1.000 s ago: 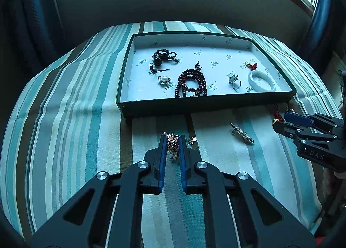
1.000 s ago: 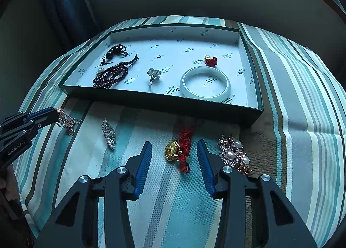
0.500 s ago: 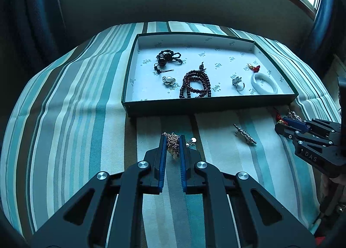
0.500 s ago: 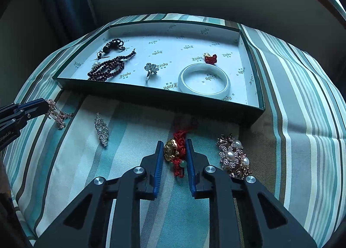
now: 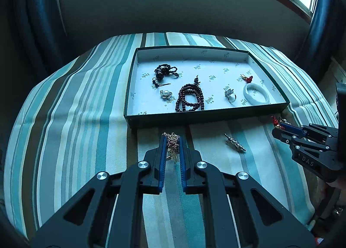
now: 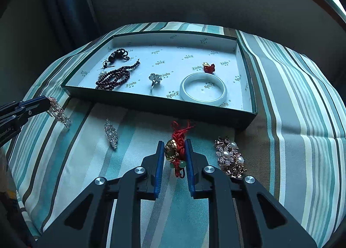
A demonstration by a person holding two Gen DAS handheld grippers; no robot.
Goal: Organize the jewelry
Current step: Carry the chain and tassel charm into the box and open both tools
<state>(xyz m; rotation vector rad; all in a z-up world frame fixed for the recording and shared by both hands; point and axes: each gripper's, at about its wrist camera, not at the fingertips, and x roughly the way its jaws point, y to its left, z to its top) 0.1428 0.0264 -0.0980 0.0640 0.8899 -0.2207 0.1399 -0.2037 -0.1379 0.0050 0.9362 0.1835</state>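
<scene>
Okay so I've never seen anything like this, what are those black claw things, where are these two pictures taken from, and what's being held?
Those claws are hand-held grippers, one in each of a person's hands, each carrying a camera looking along its fingers. One picture comes from each. The left gripper is shut on a gold chain; the right gripper is shut on a gold charm on red cord. On the striped cloth lie a silver brooch and a pearl brooch. The green tray already holds beads, rings and a white bangle.
</scene>
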